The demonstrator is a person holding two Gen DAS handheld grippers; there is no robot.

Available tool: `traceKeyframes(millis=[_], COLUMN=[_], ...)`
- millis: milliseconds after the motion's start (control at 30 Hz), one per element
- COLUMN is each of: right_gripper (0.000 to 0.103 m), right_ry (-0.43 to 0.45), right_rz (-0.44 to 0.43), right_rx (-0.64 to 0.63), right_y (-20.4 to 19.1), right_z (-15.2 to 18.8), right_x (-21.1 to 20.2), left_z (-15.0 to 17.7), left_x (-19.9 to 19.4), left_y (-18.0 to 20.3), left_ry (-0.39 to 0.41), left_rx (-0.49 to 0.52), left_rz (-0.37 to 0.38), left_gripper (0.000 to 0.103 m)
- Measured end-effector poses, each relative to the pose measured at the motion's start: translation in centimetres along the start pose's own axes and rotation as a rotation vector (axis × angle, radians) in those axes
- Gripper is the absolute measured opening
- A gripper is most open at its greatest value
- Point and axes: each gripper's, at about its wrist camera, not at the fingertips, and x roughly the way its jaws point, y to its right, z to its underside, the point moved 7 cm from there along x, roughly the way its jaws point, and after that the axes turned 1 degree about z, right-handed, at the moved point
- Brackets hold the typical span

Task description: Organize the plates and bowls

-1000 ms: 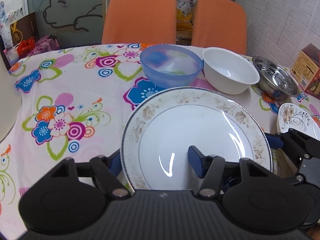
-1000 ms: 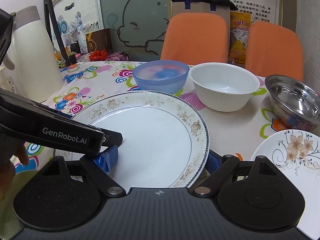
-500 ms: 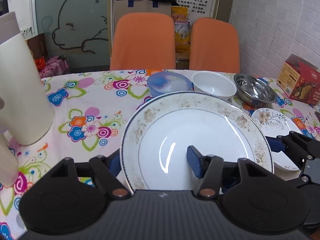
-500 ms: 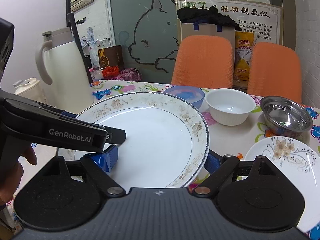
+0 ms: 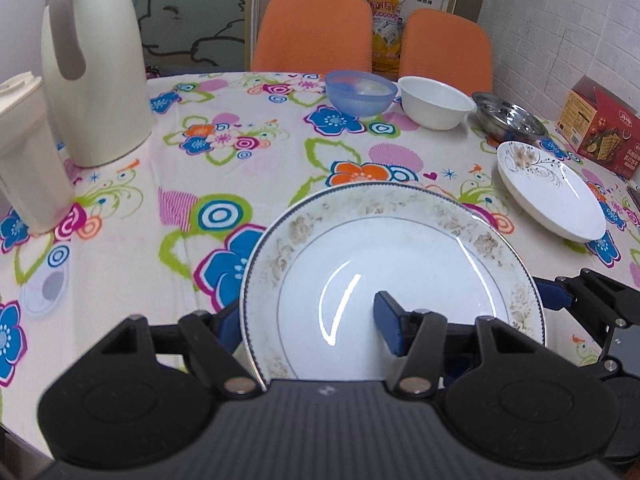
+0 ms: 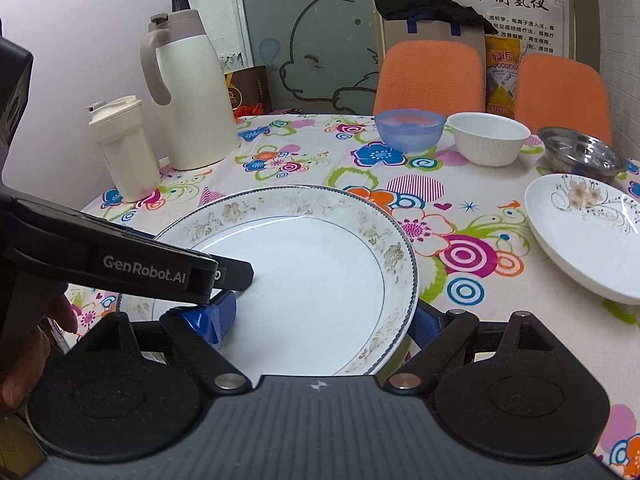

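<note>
Nearest, both grippers clamp the big plate (image 5: pixel 400 264) by its near rim: the left gripper (image 5: pixel 310 326) and the right gripper (image 6: pixel 320 318) each closed on it, holding it above the bench's near edge. With such thin pinches, I judge it could tip or slip if the hands drift apart. Further right lies the flowered plate (image 6: pixel 588 232); the bowls (image 5: pixel 434 102) line the far edge. Only the right view shows the person's hand (image 6: pixel 28 344).

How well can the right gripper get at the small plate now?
Probably not yet. The right gripper is shut on the big plate, as is the left gripper. The small plate lies unobstructed to its right, but the jaws are occupied.
</note>
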Motion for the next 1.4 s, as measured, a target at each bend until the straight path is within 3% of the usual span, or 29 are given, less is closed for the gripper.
traceKeyframes(millis=[167,300,533,600,833,1000,1100,1233,1333,1400], right_gripper=[0.075,0.074,0.076,0.076,0.076,0.076,0.076,0.076,0.076,0.076], right_ry=[-0.008,0.011,0.125,0.128,0.085,0.073,0.077,0.078,0.068,0.064], right_rz=[-0.006,-0.003,0.068,0.075,0.067,0.071,0.071,0.069,0.064,0.065], right_rx=[-0.03,-0.02,-0.015,-0.007,0.138,0.197,0.204,0.21,0.21,0.21], right_y=[-0.7,-0.5,0.4,1.0,4.4,5.8,6.1,6.3,6.3,6.4], right_z=[0.9,1.0,-0.3,-0.7,0.4,1.1,1.0,0.9,1.0,1.1], right_x=[0.6,0.1,-2.6,-3.1,-3.2,-3.5,-3.5,-3.4,-3.3,-3.3], left_z=[0.5,0.4,-0.8,-1.1,-2.4,-2.4,-1.7,-0.8,-1.1,-1.4], left_x=[1.0,0.7,-0.8,-1.2,-1.9,-1.9,-0.6,0.8,0.6,0.3], left_y=[-0.3,-0.1,-0.7,-1.1,-3.9,-8.6,-10.2,-8.9,-7.6,-7.2], left_ry=[0.023,0.049,0.112,0.132,0.151,0.133,0.081,0.041,0.075,0.084], left_rx=[0.057,0.075,0.053,0.042,-0.033,-0.166,-0.201,-0.162,-0.081,-0.055], left_rz=[-0.078,-0.066,-0.096,-0.116,-0.189,-0.367,-0.386,-0.35,-0.41,-0.411], left_gripper=[0.059,0.074,0.077,0.094,0.096,0.097,0.098,0.097,0.096,0.097])
